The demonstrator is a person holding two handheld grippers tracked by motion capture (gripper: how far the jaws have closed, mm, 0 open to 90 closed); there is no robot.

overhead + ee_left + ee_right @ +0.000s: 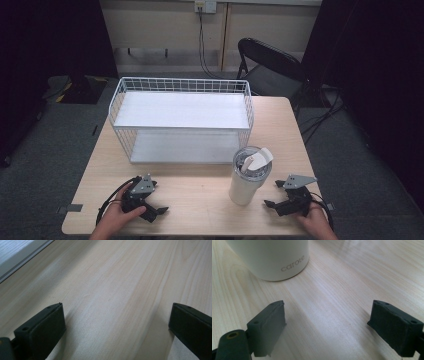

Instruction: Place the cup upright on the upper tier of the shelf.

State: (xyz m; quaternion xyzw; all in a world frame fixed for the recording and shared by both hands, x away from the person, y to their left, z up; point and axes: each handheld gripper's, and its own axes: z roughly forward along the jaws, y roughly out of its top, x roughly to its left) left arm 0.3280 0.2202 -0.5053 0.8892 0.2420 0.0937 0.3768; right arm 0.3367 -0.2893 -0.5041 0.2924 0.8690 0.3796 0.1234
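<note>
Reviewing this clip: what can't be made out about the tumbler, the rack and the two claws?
- Tumbler: contents hidden by its lid in the high view; the right gripper view's top edge cuts off everything above its base.
- Wire rack: the lower shelf's back part is hidden under the upper shelf.
- Left claw and right claw: small in the high view; both stand open.

1 white tumbler (248,176) w/ lid, frame centre-right. 1 wire basket (182,120), upper centre. 1 table (200,200). 1 folding chair (272,67), top right. 2 grippers: left gripper (150,201), right gripper (280,195), bottom corners.
</note>
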